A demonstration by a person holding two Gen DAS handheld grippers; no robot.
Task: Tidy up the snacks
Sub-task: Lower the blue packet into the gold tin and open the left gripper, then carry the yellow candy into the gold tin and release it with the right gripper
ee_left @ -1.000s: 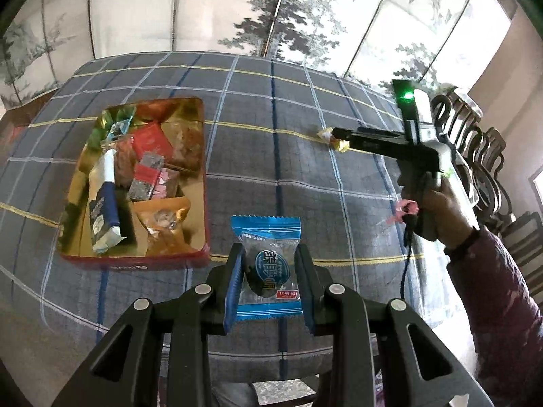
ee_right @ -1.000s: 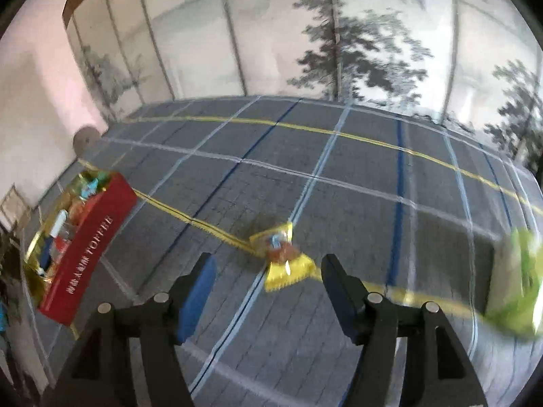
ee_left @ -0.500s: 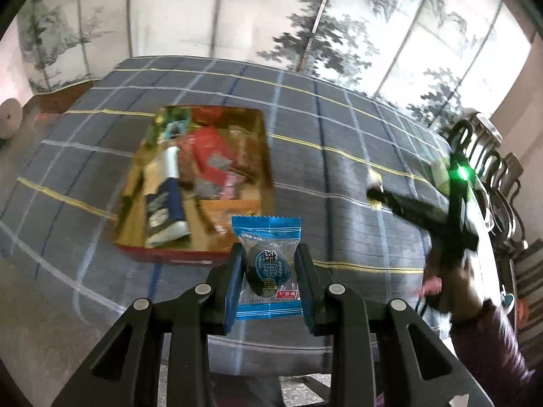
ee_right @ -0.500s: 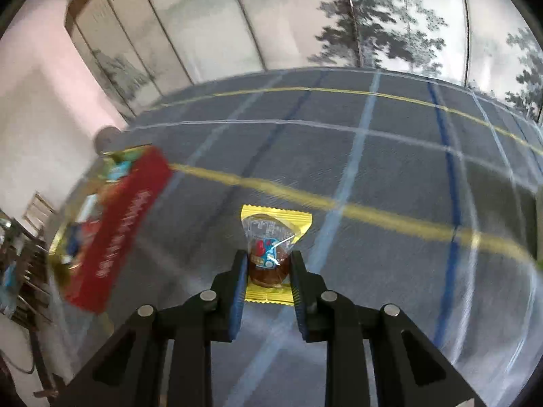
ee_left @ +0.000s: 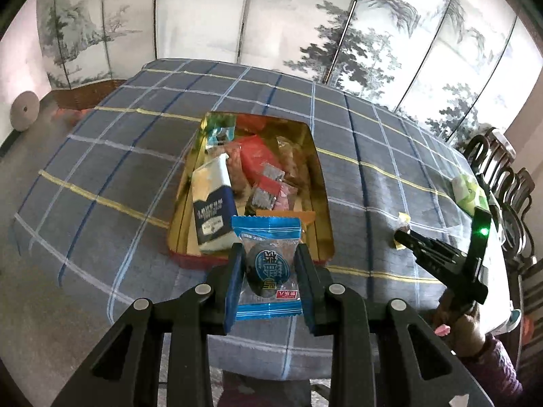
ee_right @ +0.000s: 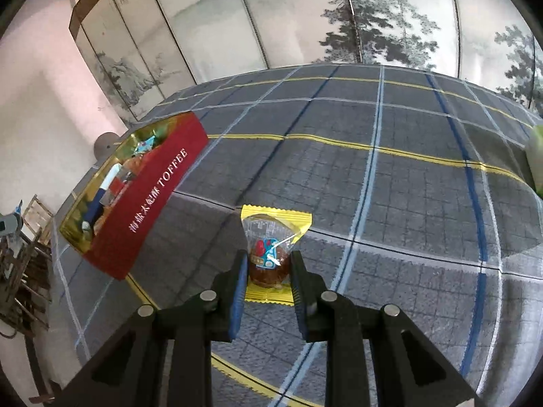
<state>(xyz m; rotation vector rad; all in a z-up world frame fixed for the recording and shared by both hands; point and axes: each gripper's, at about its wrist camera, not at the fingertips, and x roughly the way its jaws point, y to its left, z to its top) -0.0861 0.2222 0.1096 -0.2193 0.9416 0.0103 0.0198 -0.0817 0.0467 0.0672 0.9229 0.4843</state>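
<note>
My left gripper [ee_left: 269, 273] is shut on a blue snack packet [ee_left: 267, 237] and holds it just in front of the near rim of the red-and-gold snack tin [ee_left: 320, 183], which is full of wrapped snacks. My right gripper [ee_right: 268, 268] is shut on a yellow-edged snack packet [ee_right: 271, 234] with a brown sweet inside, lifted over the checked tablecloth [ee_right: 390, 183]. The tin [ee_right: 149, 196] lies to its left, red side facing me. In the left wrist view the right gripper [ee_left: 402, 237] comes in from the right with the yellow packet [ee_left: 403, 218] at its tip.
A green packet [ee_left: 470, 191] lies near the table's right edge, also seen as the green packet [ee_right: 536, 159] at the far right. Dark wooden chairs [ee_left: 502, 176] stand along the right side. A painted folding screen [ee_left: 305, 17] closes off the back.
The right gripper shut on the yellow packet and lifted it, moving toward the tin. The left gripper carried the blue packet up to the tin's near rim.
</note>
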